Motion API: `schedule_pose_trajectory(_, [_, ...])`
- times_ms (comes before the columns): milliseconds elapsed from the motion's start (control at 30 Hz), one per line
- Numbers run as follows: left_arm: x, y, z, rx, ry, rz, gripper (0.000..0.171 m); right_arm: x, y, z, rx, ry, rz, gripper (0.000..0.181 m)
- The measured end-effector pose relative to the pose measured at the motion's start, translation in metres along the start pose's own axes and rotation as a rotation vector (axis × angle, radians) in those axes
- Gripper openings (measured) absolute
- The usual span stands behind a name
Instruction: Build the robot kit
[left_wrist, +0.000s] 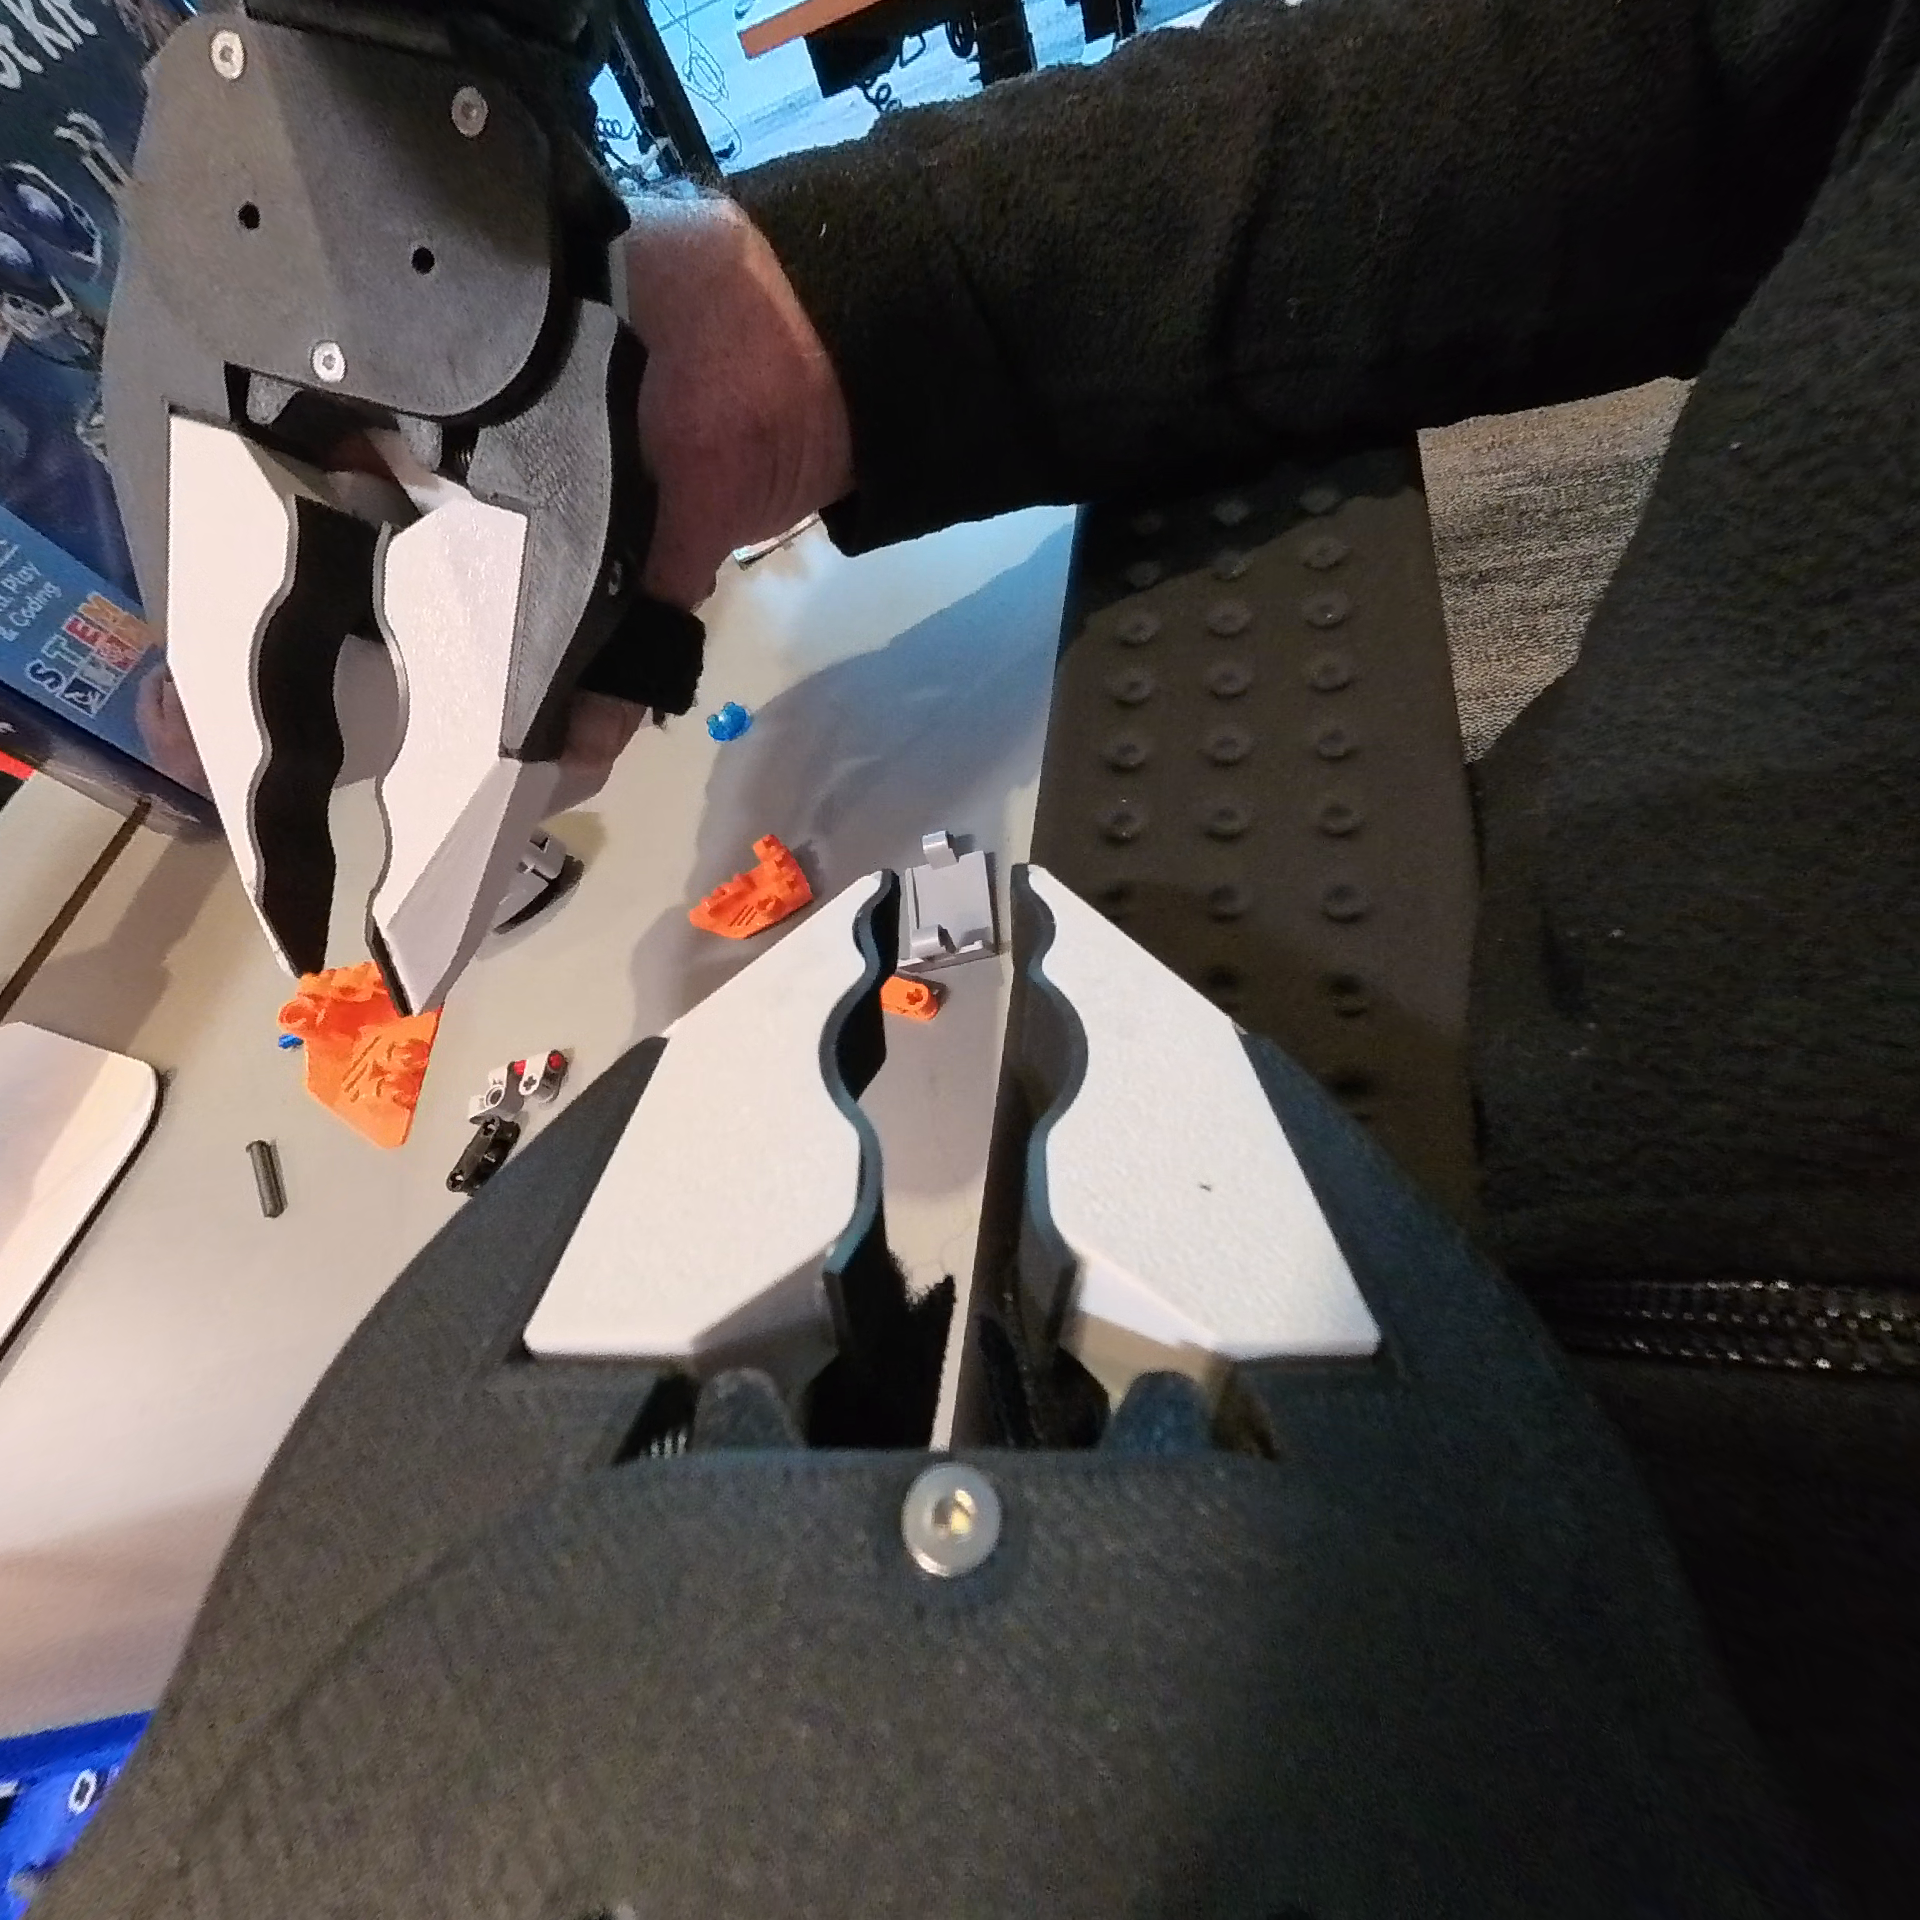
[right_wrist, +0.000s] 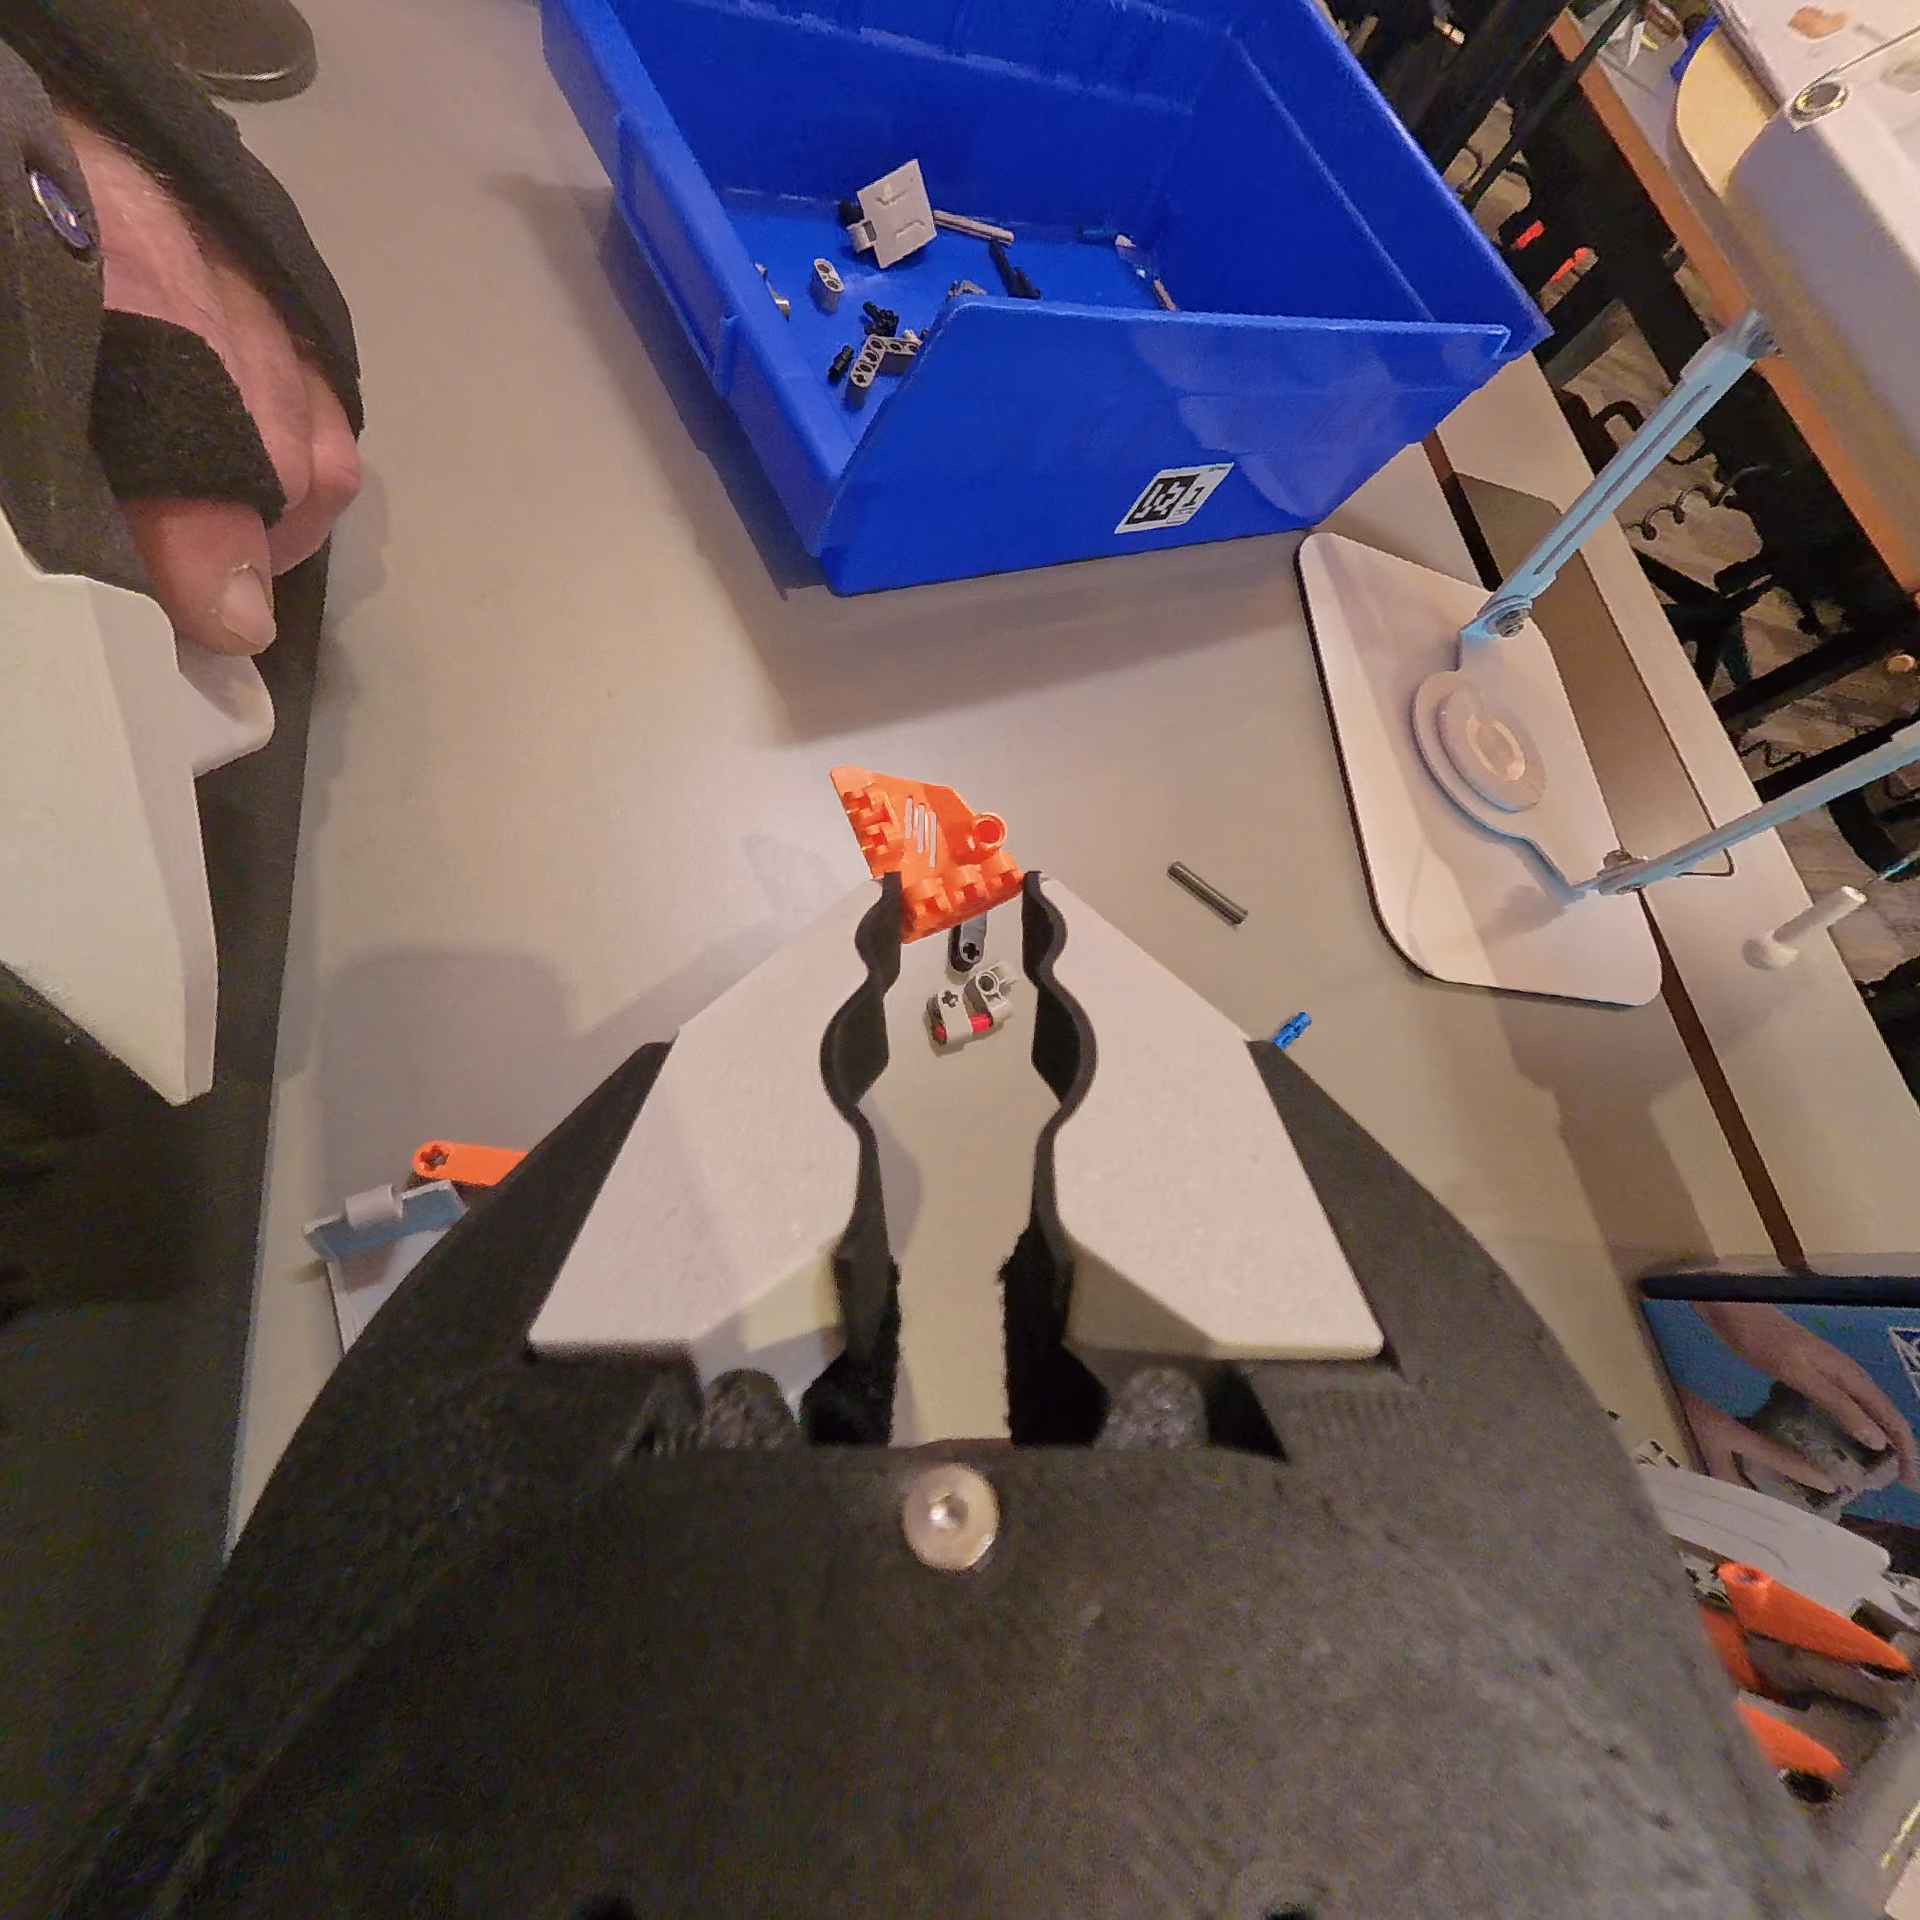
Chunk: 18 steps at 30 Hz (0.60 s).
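Right wrist view puts the orange panel (right_wrist: 930, 852) dead ahead at 12 o'clock, lying on the table (right_wrist: 582, 727) with its studded near edge sitting between the tips of the right gripper (right_wrist: 956, 883). The jaws stand parted about as wide as that edge, one tip at each side. I cannot tell whether they are pinching it or only flanking it. I judge the panel to be light, rigid moulded plastic, smooth on its flat face and likely to skate or pivot if nudged. The ribbed, studded edge looks like the surest place to take hold, squeezed across its thickness rather than on the slanted corner. Just at 6 o'clock of the panel, inside the finger gap, lie a small black lever (right_wrist: 971, 940) and a grey-and-red connector (right_wrist: 968, 1013), both close enough to get caught. At 3 o'clock a dark pin (right_wrist: 1205, 891) lies apart, and beyond it sits a white board (right_wrist: 1455, 914) carrying a pale blue stand. Far at 12 o'clock stands a blue bin (right_wrist: 1091, 436) with a few grey and black parts inside. In the other view the left gripper (left_wrist: 954, 883) is released and empty, its tips just short of a grey plate (left_wrist: 951, 920). A second orange piece (left_wrist: 753, 894) lies at its 10 o'clock.
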<state>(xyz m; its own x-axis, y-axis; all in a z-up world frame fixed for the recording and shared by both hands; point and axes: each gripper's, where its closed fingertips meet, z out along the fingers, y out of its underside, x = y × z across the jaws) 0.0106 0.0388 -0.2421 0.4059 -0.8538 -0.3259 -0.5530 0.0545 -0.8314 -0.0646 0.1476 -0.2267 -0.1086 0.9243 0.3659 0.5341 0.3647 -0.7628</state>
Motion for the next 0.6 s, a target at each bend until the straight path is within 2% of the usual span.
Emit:
schedule_pose_trajectory(300, [-0.013,0.000,-0.004,0.015,-0.049,-0.042,0.019,0.002,-0.003,-0.003,0.023,0.006,0.011,0.020])
schedule_pose_trajectory(600, [-0.046,0.000,-0.022,0.051,-0.190,-0.122,0.021,0.003,-0.009,-0.009,0.072,-0.014,0.057,0.020])
